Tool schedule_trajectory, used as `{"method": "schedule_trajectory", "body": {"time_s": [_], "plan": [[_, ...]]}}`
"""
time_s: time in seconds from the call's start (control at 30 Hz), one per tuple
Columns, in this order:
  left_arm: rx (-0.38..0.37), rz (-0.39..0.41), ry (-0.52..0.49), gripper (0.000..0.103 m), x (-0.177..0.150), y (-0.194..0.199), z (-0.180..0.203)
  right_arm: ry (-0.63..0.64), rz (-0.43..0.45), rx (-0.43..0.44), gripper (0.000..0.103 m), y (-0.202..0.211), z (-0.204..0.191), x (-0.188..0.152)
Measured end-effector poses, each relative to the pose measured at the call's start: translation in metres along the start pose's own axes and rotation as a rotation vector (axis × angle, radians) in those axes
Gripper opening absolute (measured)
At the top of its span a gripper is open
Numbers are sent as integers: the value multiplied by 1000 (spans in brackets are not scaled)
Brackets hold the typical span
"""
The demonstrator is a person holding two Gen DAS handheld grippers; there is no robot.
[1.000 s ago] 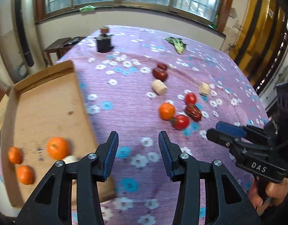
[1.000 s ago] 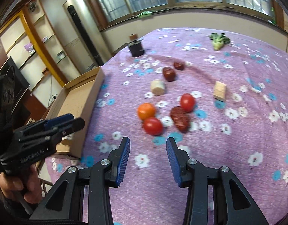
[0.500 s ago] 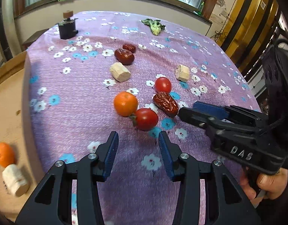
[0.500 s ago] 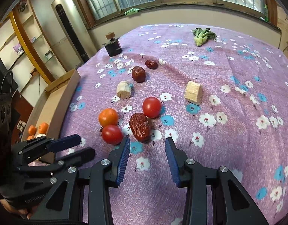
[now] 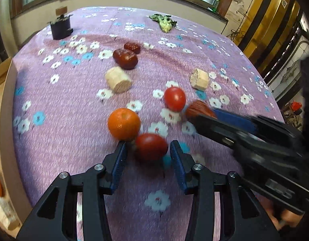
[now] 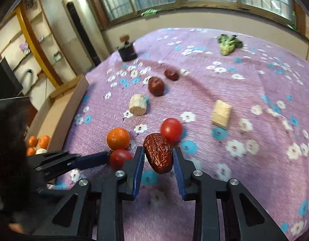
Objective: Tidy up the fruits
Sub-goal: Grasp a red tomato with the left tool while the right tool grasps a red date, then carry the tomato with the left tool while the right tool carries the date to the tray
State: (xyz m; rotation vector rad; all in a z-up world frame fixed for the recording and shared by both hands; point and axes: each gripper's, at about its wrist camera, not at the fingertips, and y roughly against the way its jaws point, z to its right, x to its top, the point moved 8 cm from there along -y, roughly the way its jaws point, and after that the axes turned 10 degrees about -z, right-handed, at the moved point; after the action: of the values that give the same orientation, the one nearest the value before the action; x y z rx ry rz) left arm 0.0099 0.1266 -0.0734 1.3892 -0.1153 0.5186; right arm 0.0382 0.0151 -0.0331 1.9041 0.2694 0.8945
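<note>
On the purple flowered cloth, my left gripper point(image 5: 148, 152) is open with a red tomato point(image 5: 151, 147) between its fingers; an orange point(image 5: 123, 123) touches the tomato's left side. My right gripper point(image 6: 158, 156) is open around a wrinkled red date point(image 6: 158, 153), which also shows in the left wrist view point(image 5: 199, 109). A second tomato point(image 6: 171, 129) lies just beyond the date. Two more dates point(image 6: 156, 86) and two pale cut chunks point(image 6: 138, 104) lie farther back.
A cardboard box point(image 6: 60, 108) at the table's left edge holds several oranges point(image 6: 38, 142) and a pale chunk. A dark jar point(image 6: 127, 50) and a green vegetable point(image 6: 228, 43) stand at the far end. Each gripper is close beside the other.
Both grippers moved forward and down to the fruit cluster. The left one now straddles the near tomato, the right one straddles the date. Both remain open.
</note>
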Motion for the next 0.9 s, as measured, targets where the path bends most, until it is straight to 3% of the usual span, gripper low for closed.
{"method": "schedule_trajectory", "body": {"time_s": [0.07,0.1,0.37,0.9], "plan": [[20,16,-15,39,6,-3,4,-33,11,7,30,10,8,-4],[30,19,-22,31,7,-5,5,-51,16,12,30,14,12,-8],[50,34,-49,31,-10,9,6,-83,38,36,30,32,12,-19],[117,120,-36,31,-33,65,-16,-25,64,69,30,51,-34,-25]]}}
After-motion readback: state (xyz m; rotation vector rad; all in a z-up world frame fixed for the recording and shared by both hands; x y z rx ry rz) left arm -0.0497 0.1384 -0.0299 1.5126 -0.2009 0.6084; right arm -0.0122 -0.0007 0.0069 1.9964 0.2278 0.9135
